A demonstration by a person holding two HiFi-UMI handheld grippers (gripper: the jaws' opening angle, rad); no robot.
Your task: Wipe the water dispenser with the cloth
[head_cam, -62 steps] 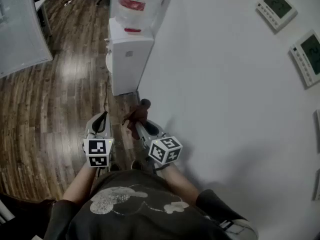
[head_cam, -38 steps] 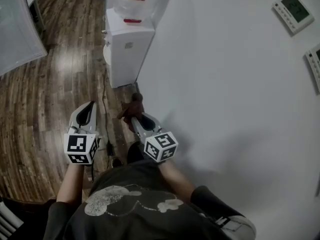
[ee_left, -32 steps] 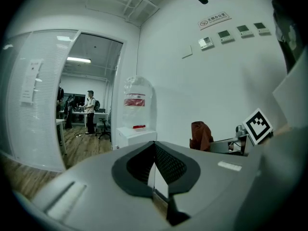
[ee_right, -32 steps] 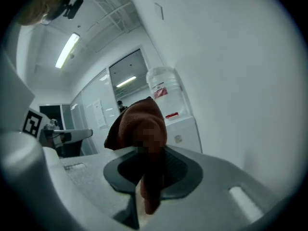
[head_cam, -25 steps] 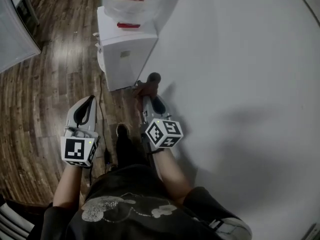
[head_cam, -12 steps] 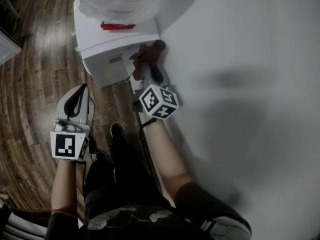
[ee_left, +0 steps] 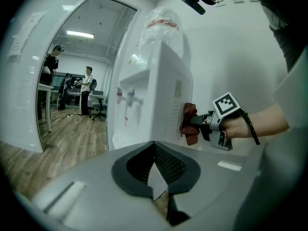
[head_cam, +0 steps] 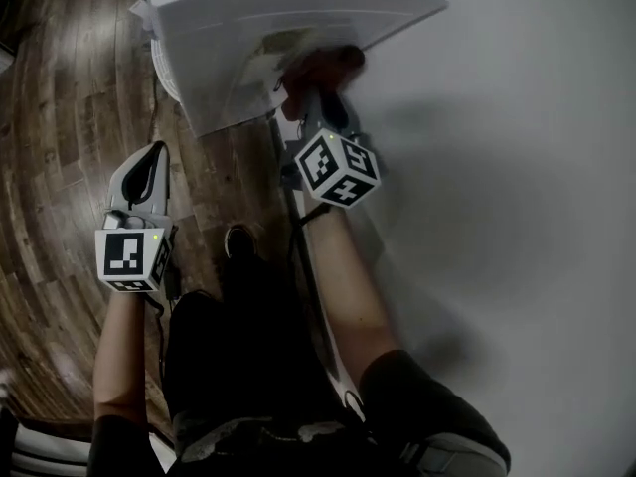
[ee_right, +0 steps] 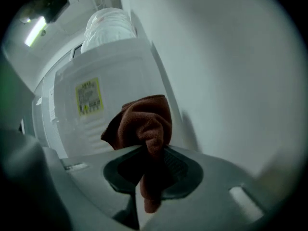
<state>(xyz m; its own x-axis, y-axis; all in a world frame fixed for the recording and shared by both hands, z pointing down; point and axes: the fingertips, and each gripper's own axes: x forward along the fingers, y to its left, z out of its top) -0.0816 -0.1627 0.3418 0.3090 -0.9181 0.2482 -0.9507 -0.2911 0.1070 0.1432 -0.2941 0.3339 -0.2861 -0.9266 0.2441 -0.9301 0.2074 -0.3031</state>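
a: what fills most of the view?

b: a white wall (head_cam: 517, 167) on the right and dark wood floor (head_cam: 60, 157) on the left. the white water dispenser (head_cam: 288, 18) stands against the wall, and the head view cuts off its upper part at the top edge.

a: how are the arms held?

b: the right arm is stretched forward along the wall, with the forearm bare and a dark sleeve higher up. the right gripper (head_cam: 316, 95) points at the dispenser's side panel. the left arm sits lower and closer to the body. the left gripper (head_cam: 149, 157) is over the floor, pointing forward, well apart from the dispenser.

a: and the jaws?

b: the right jaws are clamped on the cloth (ee_right: 144, 124), a reddish-brown bunch that bulges out ahead of them, with a tail hanging down between them. the left jaws are closed together with nothing between them.

a: where is the cloth against the dispenser?

b: on the side panel, towards the edge nearest the wall and just beside a yellow label (ee_right: 90, 96). in the left gripper view it looks pressed onto the panel.

a: anything hard to make out?

b: the head view is smeared around the cloth, so contact can't be read there. the bottle (ee_left: 161, 25) on top shows only in the gripper views. the taps (ee_left: 129, 96) are small, the label's print is unreadable, and two people (ee_left: 88, 88) far off in the room are too small to describe.
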